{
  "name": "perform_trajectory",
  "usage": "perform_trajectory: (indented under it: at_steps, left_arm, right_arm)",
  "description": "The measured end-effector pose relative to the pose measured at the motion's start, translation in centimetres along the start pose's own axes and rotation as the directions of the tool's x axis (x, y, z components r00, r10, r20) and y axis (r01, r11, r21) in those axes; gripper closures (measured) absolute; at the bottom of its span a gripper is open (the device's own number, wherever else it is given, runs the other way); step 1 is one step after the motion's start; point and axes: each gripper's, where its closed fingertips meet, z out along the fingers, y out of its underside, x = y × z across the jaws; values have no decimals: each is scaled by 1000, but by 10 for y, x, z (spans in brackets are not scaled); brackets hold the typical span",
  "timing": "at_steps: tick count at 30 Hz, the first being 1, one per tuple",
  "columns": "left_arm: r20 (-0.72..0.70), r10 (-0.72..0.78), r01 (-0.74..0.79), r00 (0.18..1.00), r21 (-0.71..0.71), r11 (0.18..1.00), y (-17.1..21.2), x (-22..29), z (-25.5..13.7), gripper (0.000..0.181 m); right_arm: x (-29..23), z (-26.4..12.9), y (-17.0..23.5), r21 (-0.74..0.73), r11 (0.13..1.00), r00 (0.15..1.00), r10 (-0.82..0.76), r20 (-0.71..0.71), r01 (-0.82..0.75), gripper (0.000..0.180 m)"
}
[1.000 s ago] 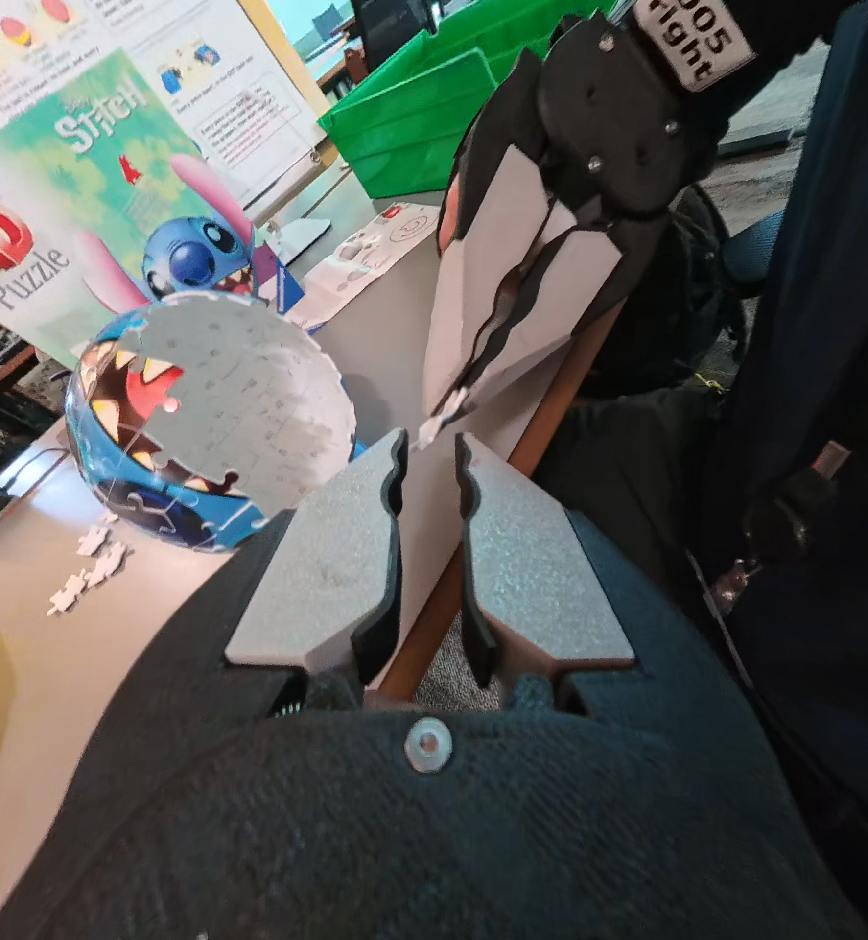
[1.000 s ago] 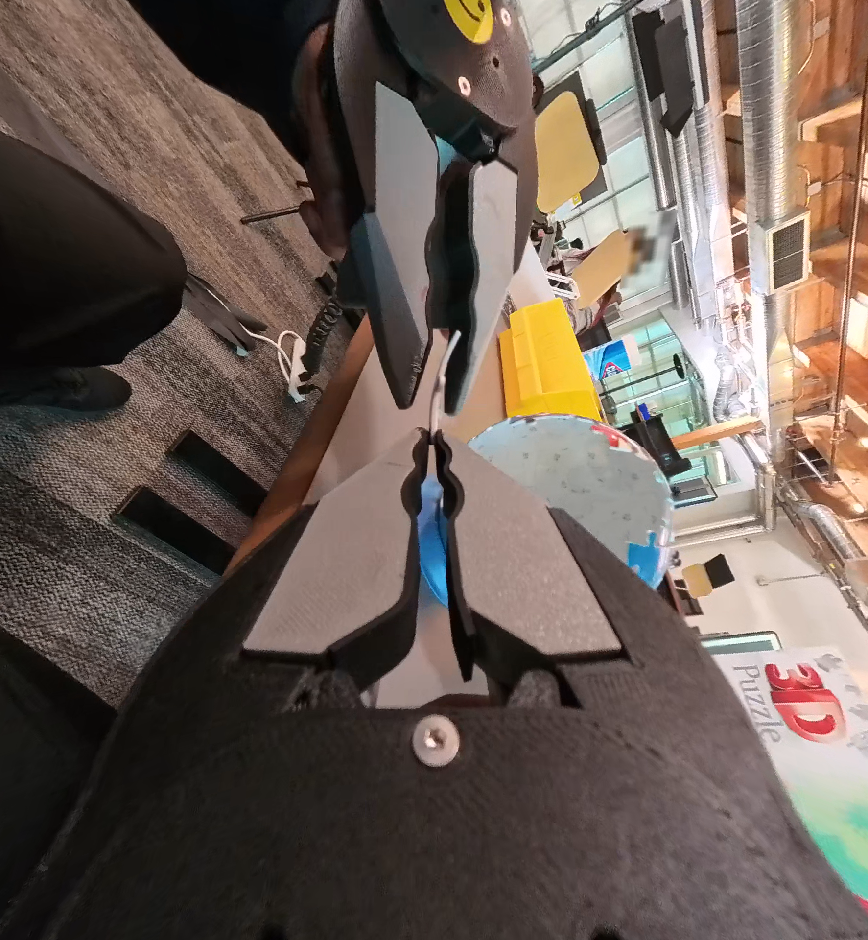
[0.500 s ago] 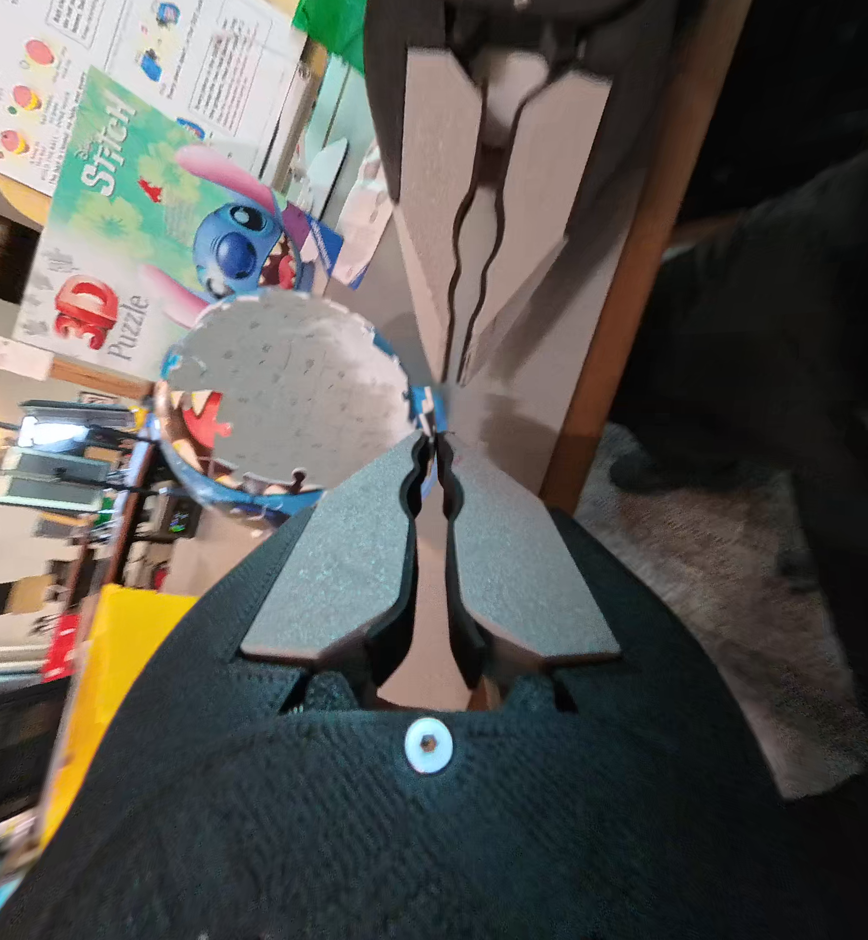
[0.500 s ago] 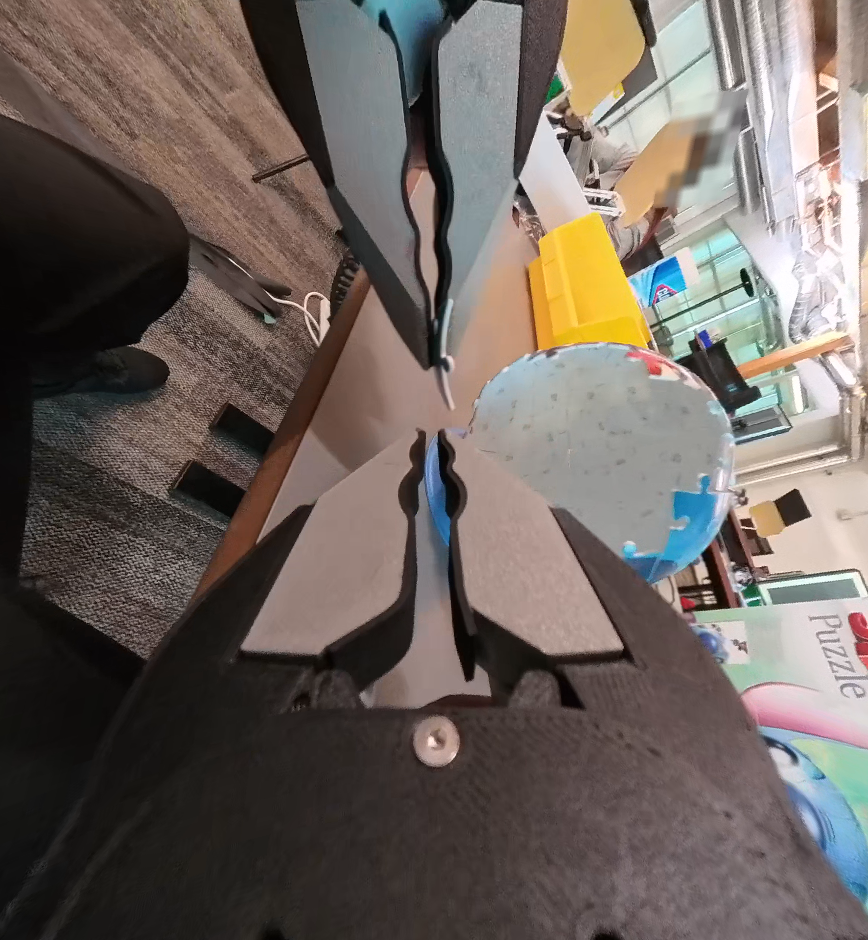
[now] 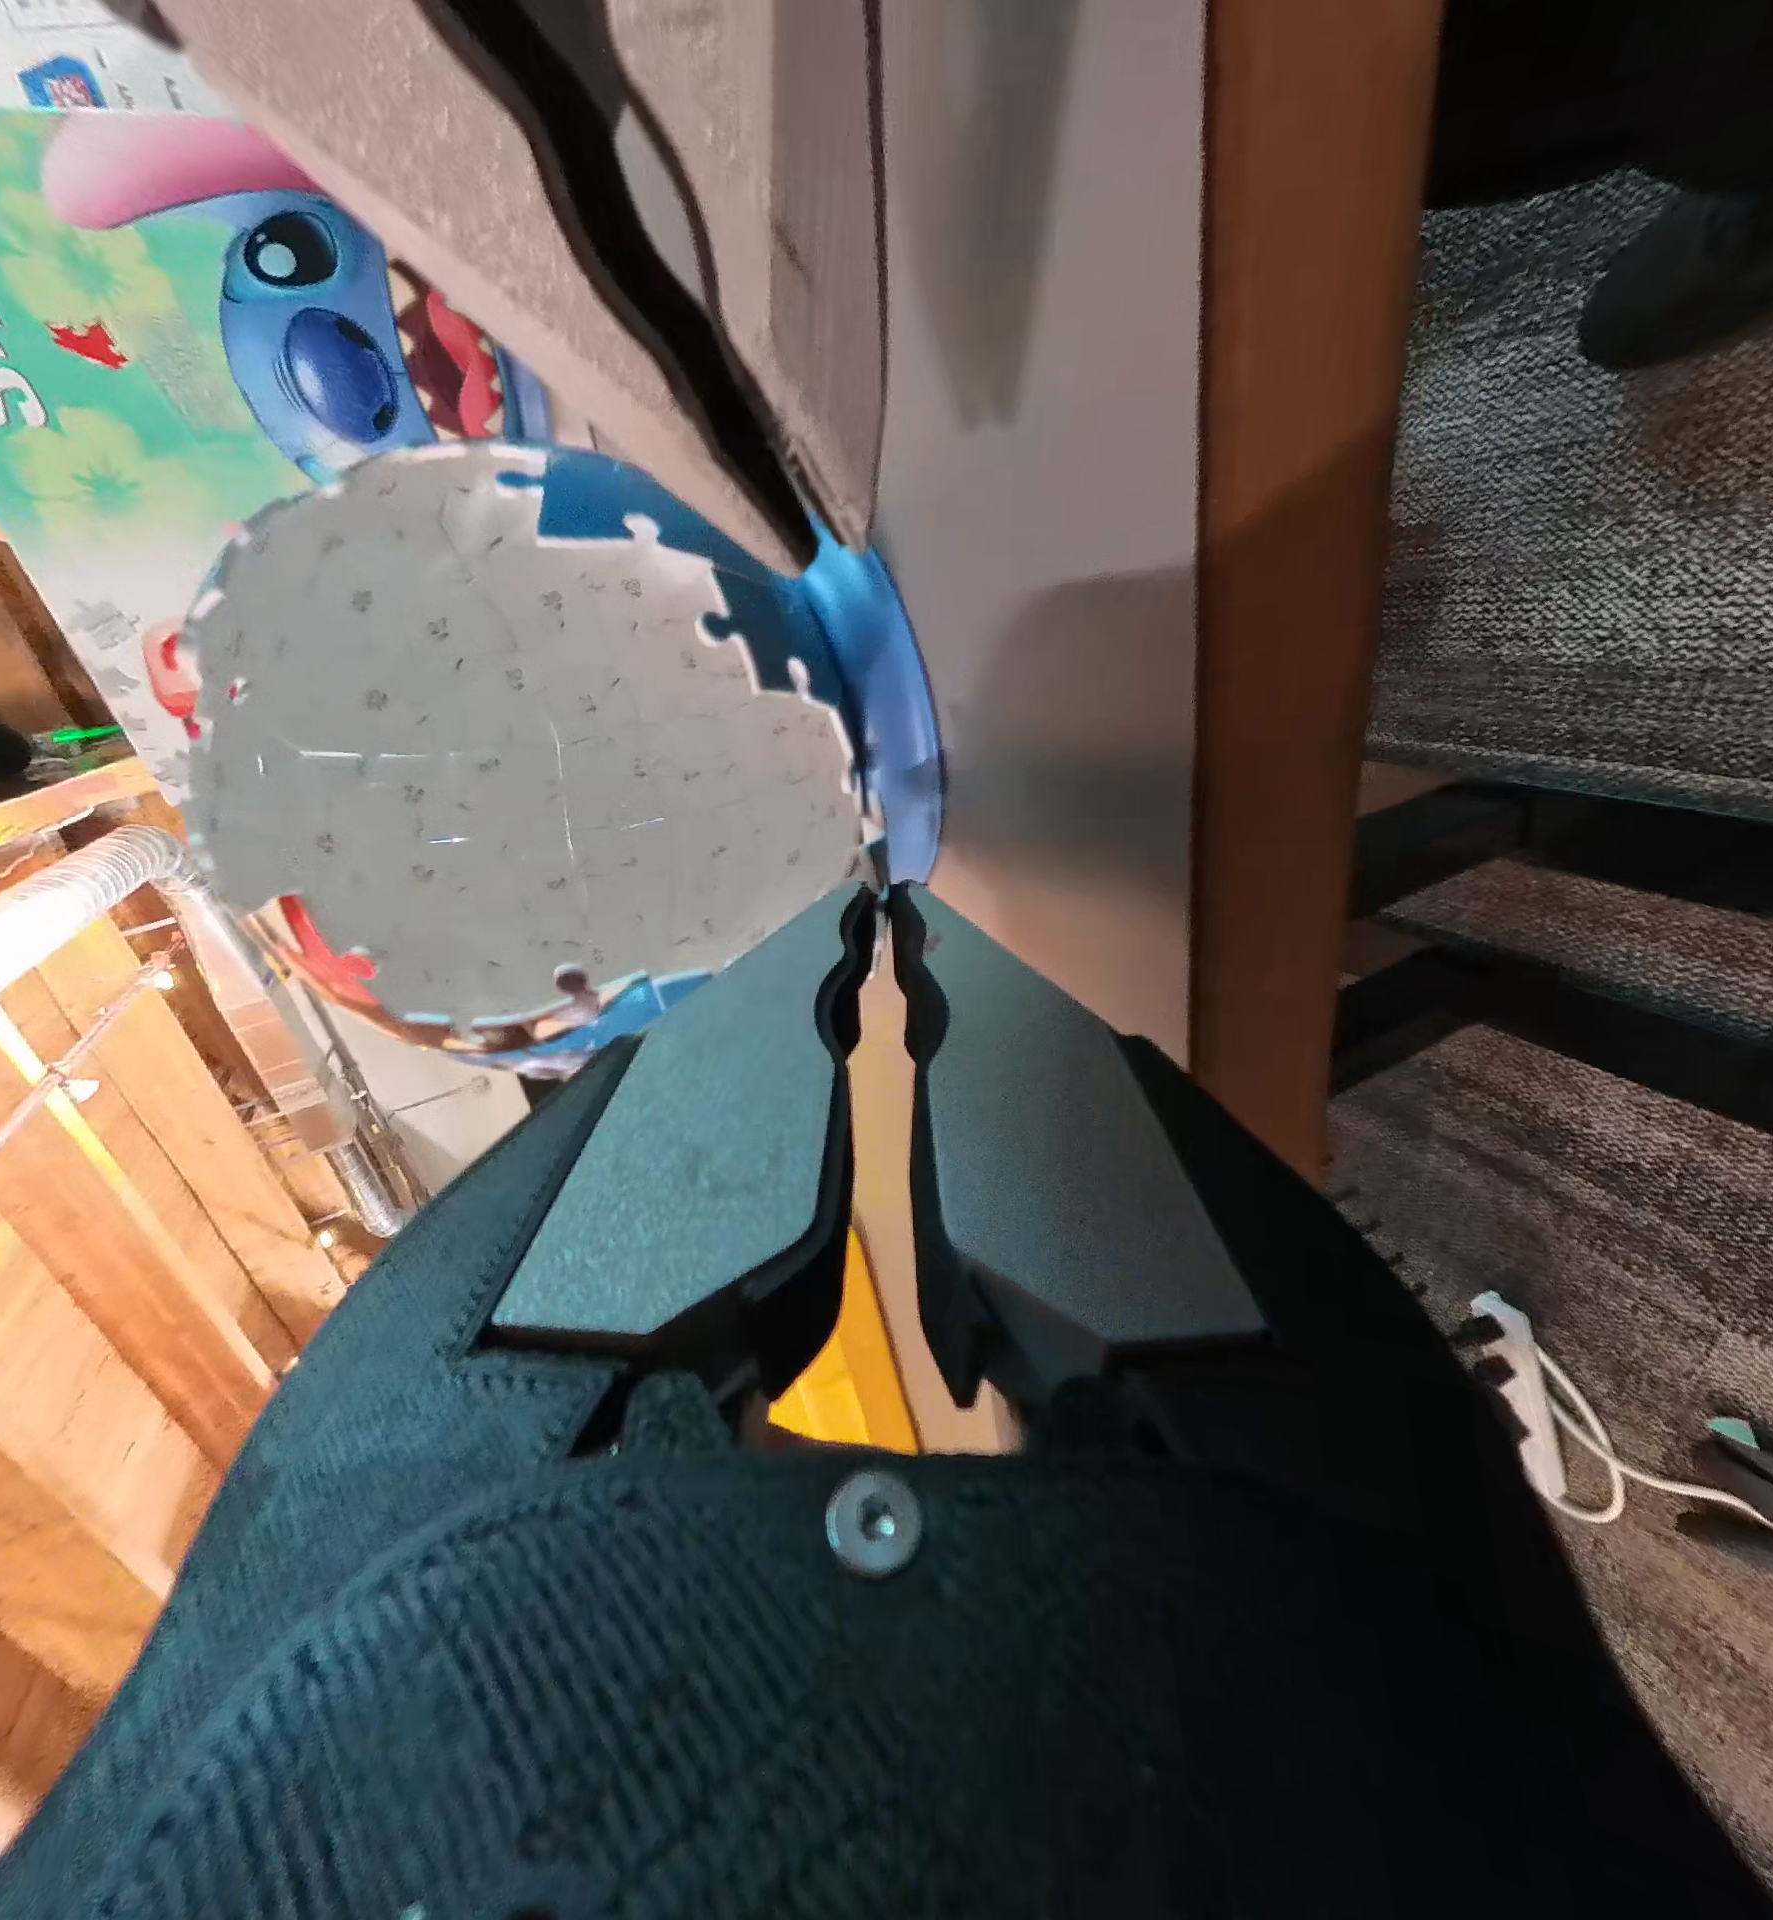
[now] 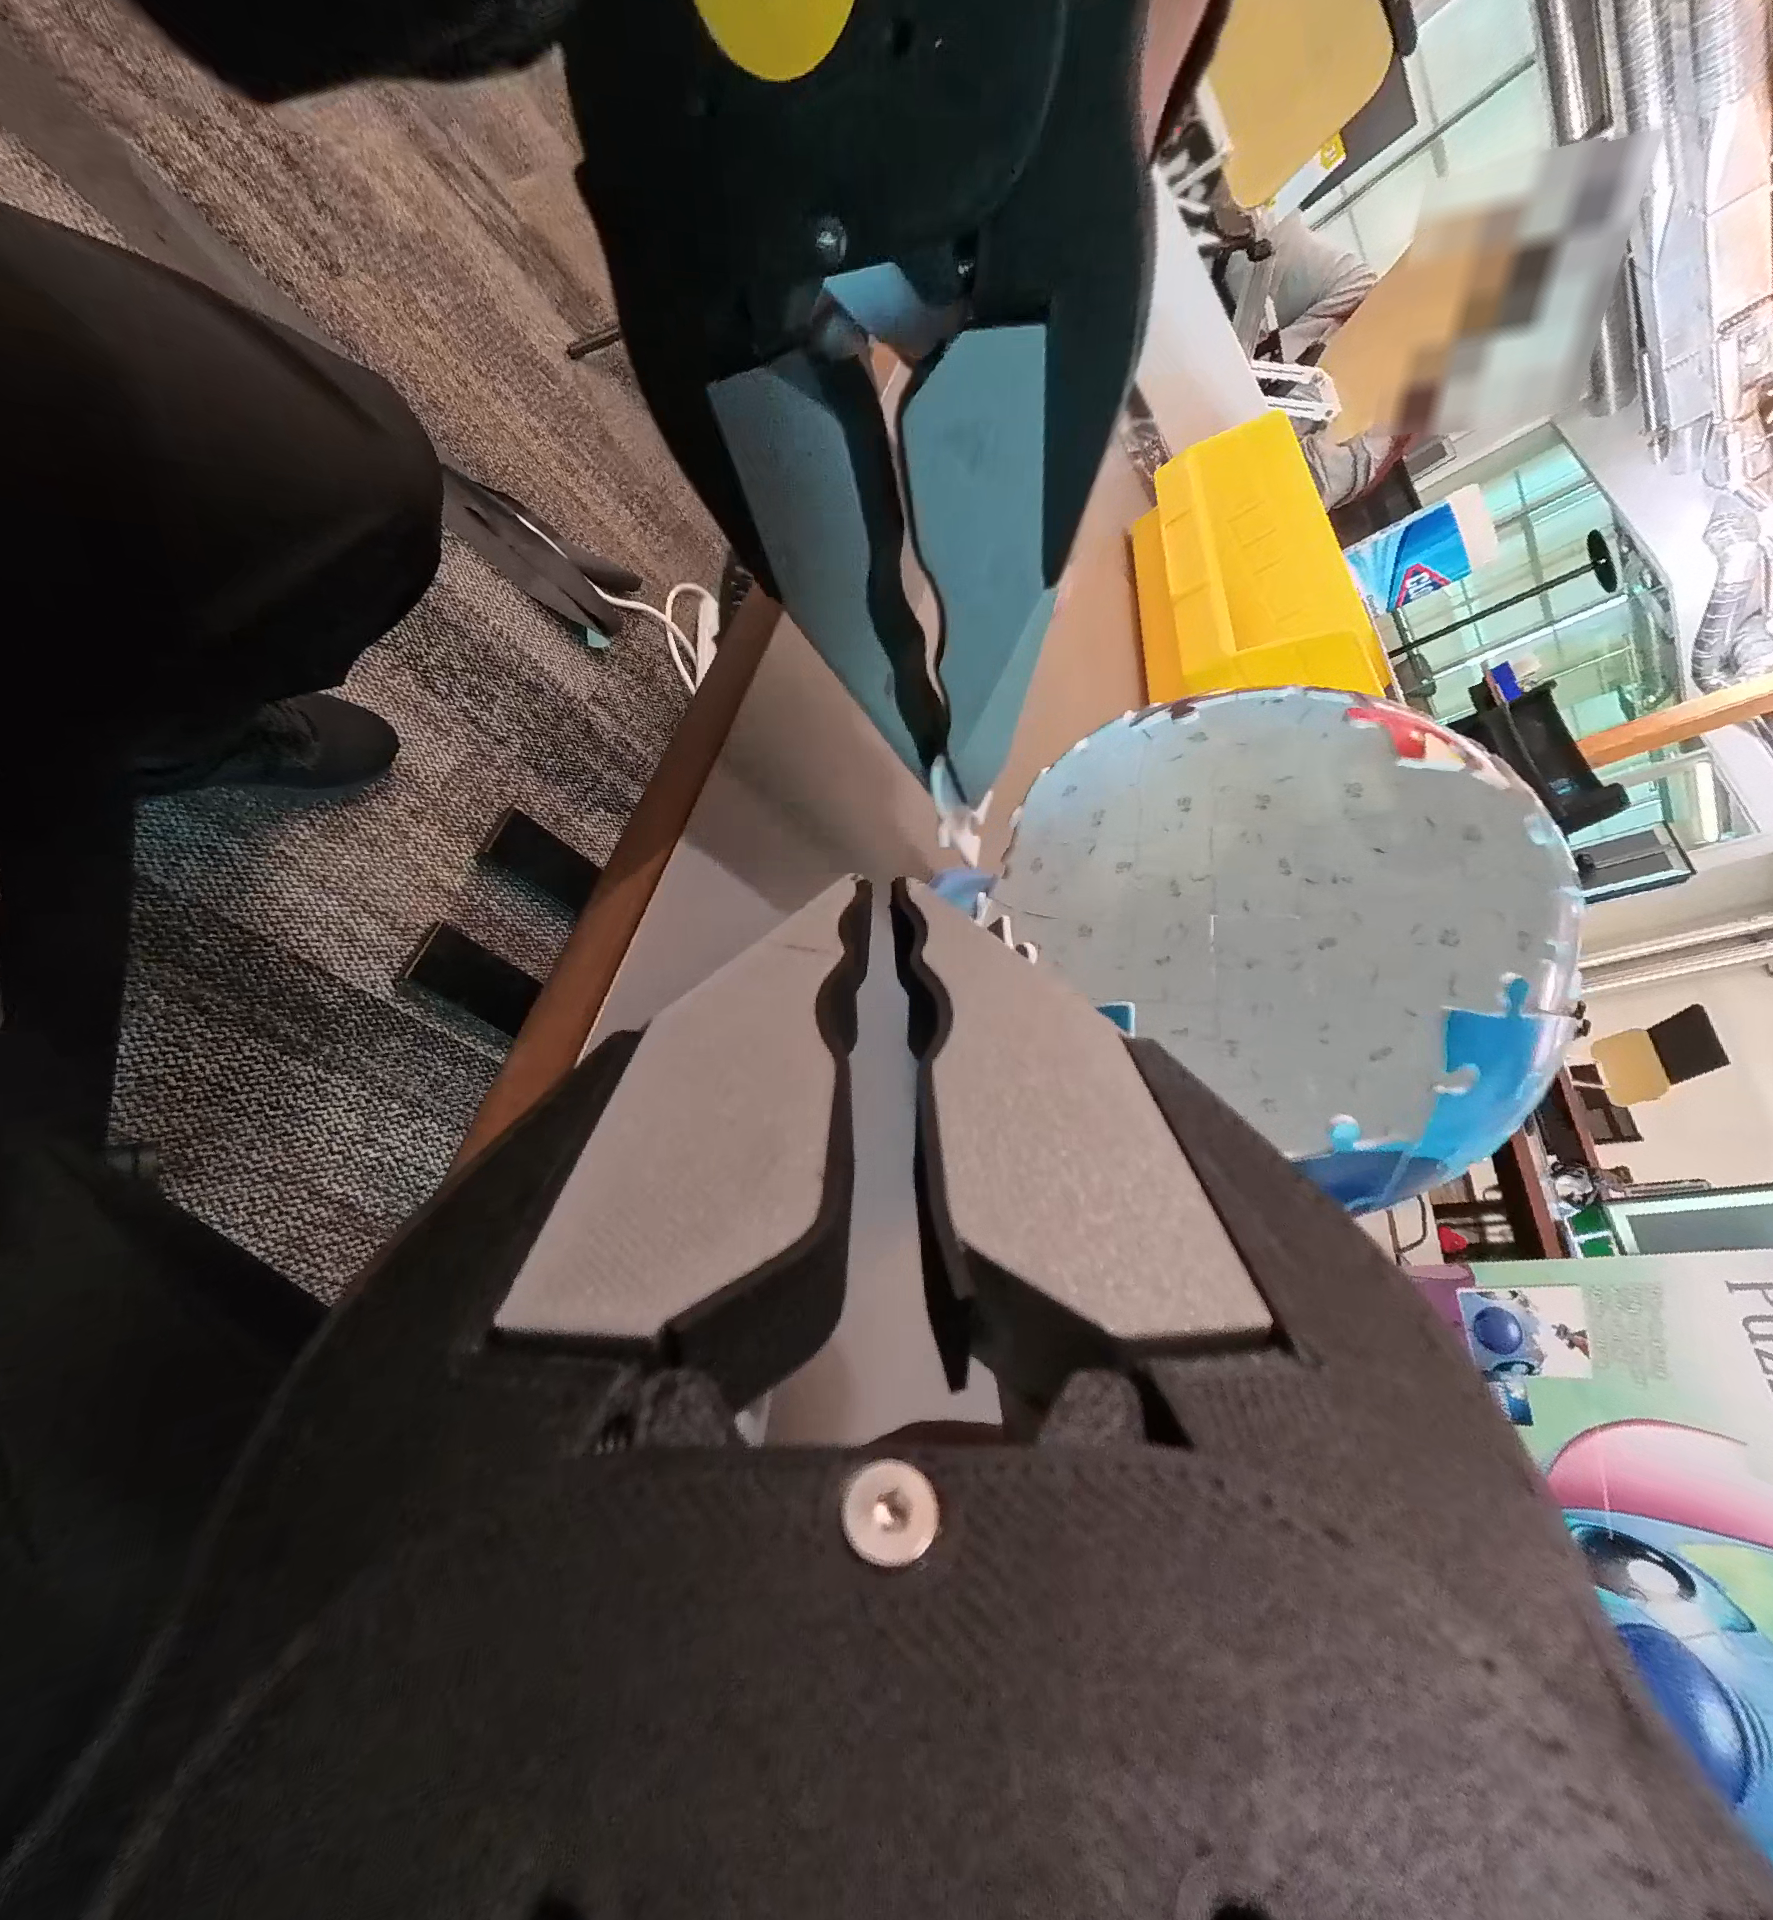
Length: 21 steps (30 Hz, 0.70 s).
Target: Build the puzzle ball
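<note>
The half-built puzzle ball [image 5: 508,748] lies on its side on a blue ring stand [image 5: 892,665], its grey inside facing me; it also shows in the right wrist view [image 6: 1277,935]. My left gripper [image 5: 879,904] is shut on a small puzzle piece [image 6: 957,816], seen edge-on, with its tips close to the ball's rim beside the stand. My right gripper [image 6: 879,888] is shut and empty, a short way from the left gripper's tips and the ball. In the left wrist view the right gripper [image 5: 809,535] reaches in from the top, its tips at the stand.
The ball sits near the table's [image 5: 1069,520] wooden front edge [image 5: 1277,623], with grey carpet [image 5: 1588,727] and a power strip [image 5: 1516,1382] below. The puzzle box [image 5: 134,312] stands behind the ball. A yellow bin [image 6: 1246,561] sits farther along the table.
The piece passed from my right gripper to my left, which closed on it. Both grippers then swung toward the ball; the left tips now sit at its rim.
</note>
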Motion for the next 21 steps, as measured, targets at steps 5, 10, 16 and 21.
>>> perform_trajectory:
  at_steps: [5,10,16,21]
  left_arm:
    - [6,-32,33,999,-65,997,4,2,-2,180]
    - [30,-33,34,999,-49,998,-14,-1,-11,180]
    - [66,-24,25,998,-12,1000,-26,-3,-13,180]
    - [68,34,-41,997,100,994,-22,2,-10,180]
  right_arm:
    - [-1,2,3,-27,1000,1000,-4,0,4,180]
    - [2,4,2,-51,998,998,-42,-38,40,174]
    - [-2,5,-5,-51,992,991,-121,-64,118,174]
    - [-5,5,-6,-42,993,993,-110,-45,108,174]
